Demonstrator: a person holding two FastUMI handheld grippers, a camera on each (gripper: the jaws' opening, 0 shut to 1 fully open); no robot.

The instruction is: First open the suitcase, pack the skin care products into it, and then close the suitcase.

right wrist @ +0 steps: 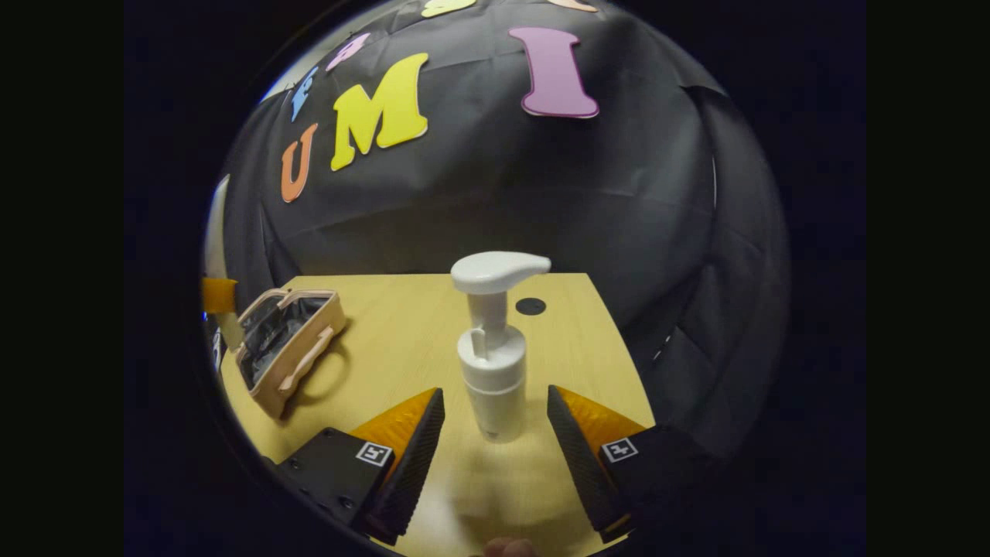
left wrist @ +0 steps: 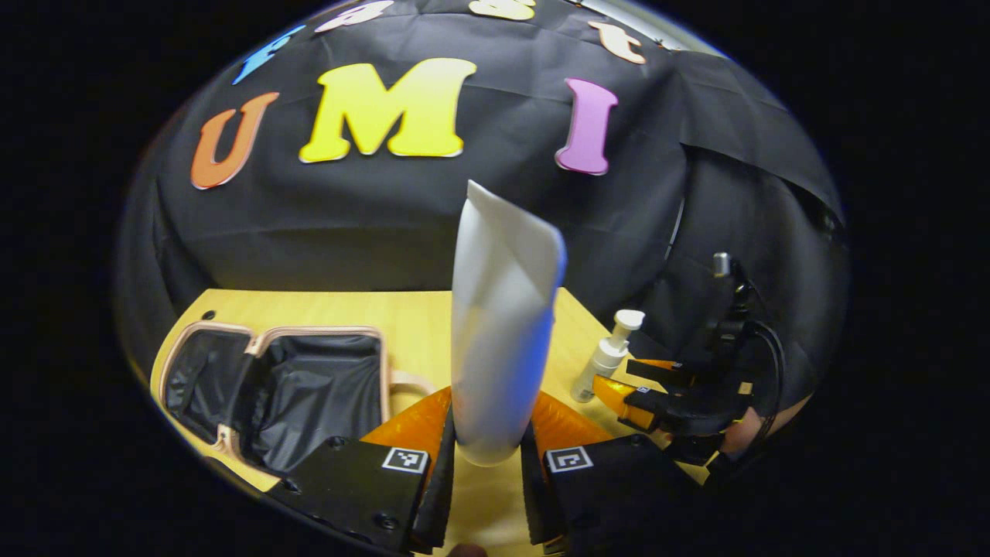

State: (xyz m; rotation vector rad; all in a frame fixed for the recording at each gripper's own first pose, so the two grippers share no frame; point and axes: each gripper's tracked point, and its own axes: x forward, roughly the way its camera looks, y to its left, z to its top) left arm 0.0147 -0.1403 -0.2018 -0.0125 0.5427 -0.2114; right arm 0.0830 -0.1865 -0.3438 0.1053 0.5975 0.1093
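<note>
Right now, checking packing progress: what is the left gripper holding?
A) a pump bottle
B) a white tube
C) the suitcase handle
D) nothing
B: in the left gripper view, the left gripper is shut on the upright white tube, both fingers pressing its sides.

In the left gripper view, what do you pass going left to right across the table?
Open suitcase → white tube, upright between the left gripper fingers → pump bottle → right gripper, reaching toward the bottle.
</note>
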